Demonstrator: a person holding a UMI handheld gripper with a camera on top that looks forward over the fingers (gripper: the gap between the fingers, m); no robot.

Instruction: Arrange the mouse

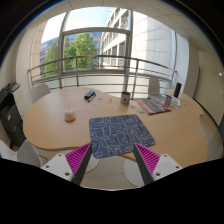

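A dark mouse (pixel 89 96) lies near the far side of the wooden table (pixel 55 125), well beyond my fingers. A blue patterned mouse mat (pixel 120 134) lies on the table just ahead of the fingertips. My gripper (pixel 113 153) hovers above the near table edge, open, with nothing between its pink pads (pixel 77 158).
A small white cup (pixel 70 116) stands on the left part of the table. A dark cup (pixel 125 98) and coloured papers (pixel 153 105) sit at the far right. Chairs (pixel 41 90) ring the table; a window with a railing lies behind.
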